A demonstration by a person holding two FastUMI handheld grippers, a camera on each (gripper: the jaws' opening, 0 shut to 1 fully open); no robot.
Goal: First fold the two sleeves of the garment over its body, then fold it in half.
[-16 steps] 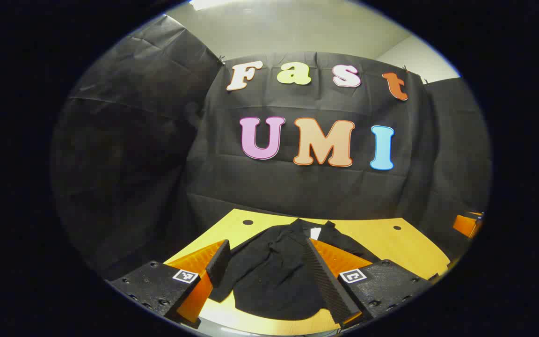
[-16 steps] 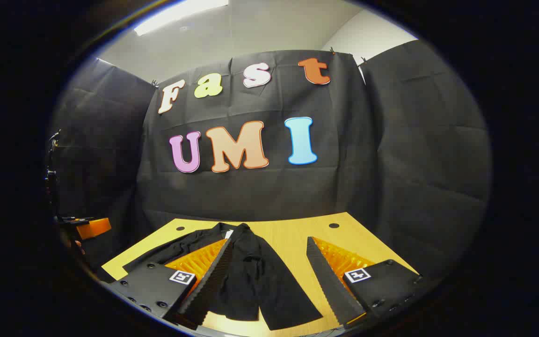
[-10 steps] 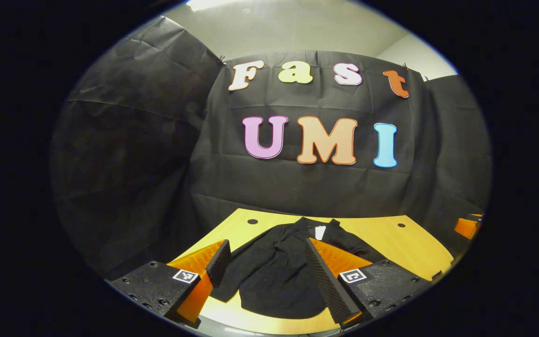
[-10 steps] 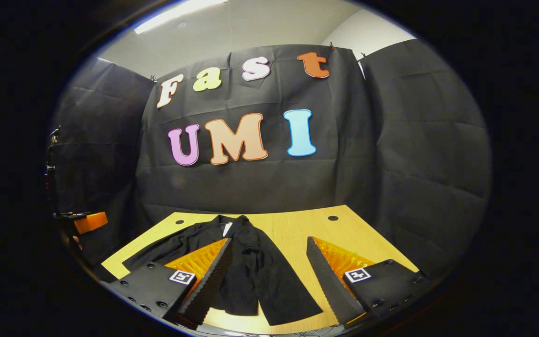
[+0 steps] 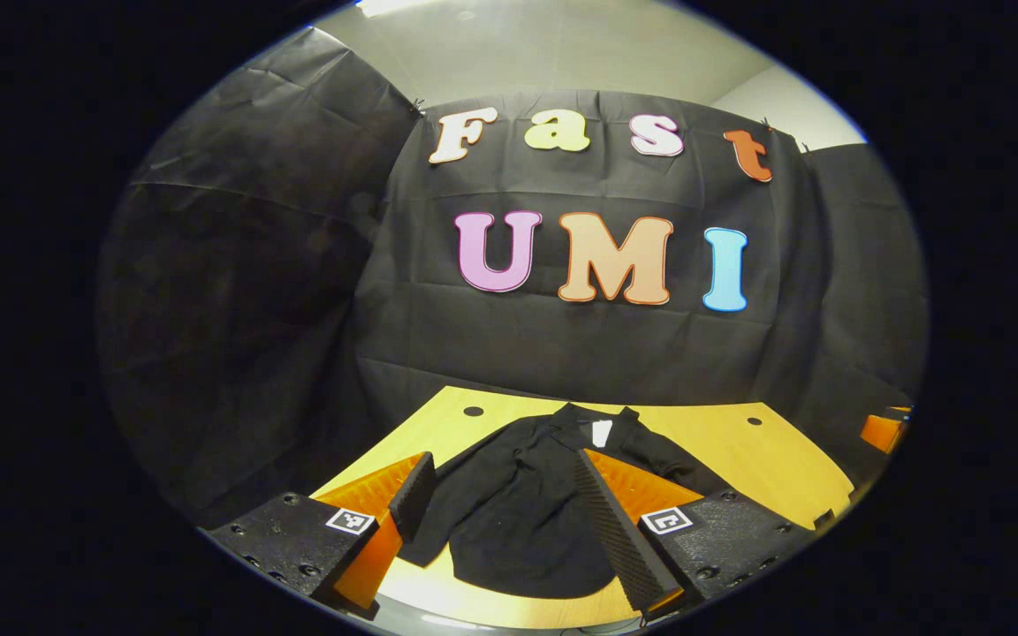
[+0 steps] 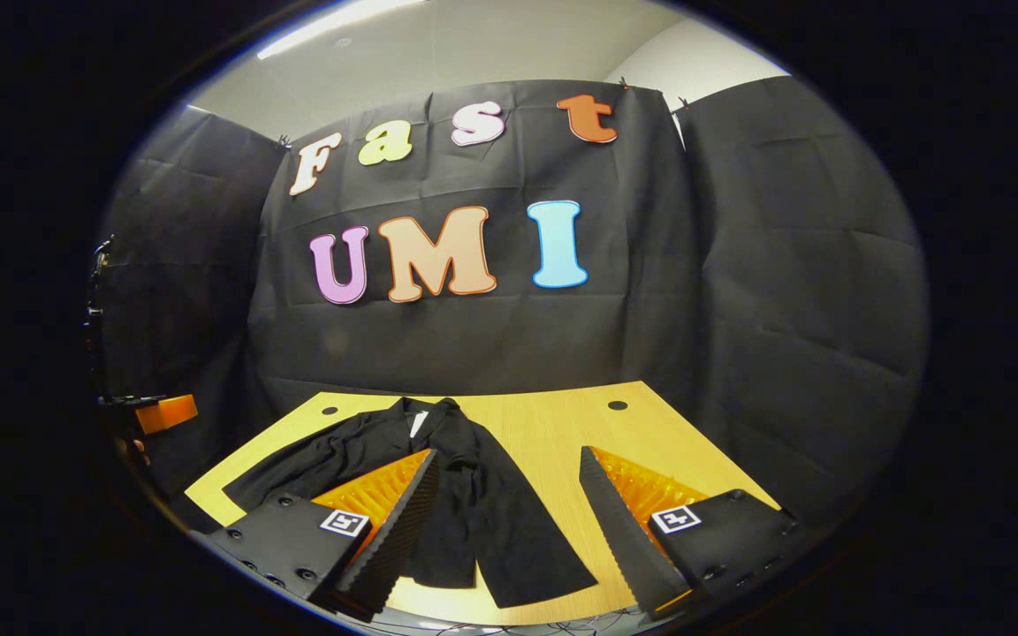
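A black garment (image 5: 518, 512) lies spread on the yellow wooden table (image 5: 739, 450), its collar toward the far edge near the black cloth wall (image 5: 562, 353) and its hem at the near edge. In the left gripper view, the left gripper (image 5: 509, 517) hangs above the garment with its fingers spread wide and gripping nothing. In the right gripper view, the right gripper (image 6: 509, 517) is likewise parted and empty, with the garment (image 6: 474, 503) lying to the left below it. Two small dark holes (image 6: 617, 405) mark the table's far corners. The other gripper (image 6: 160, 413) shows at the far left.
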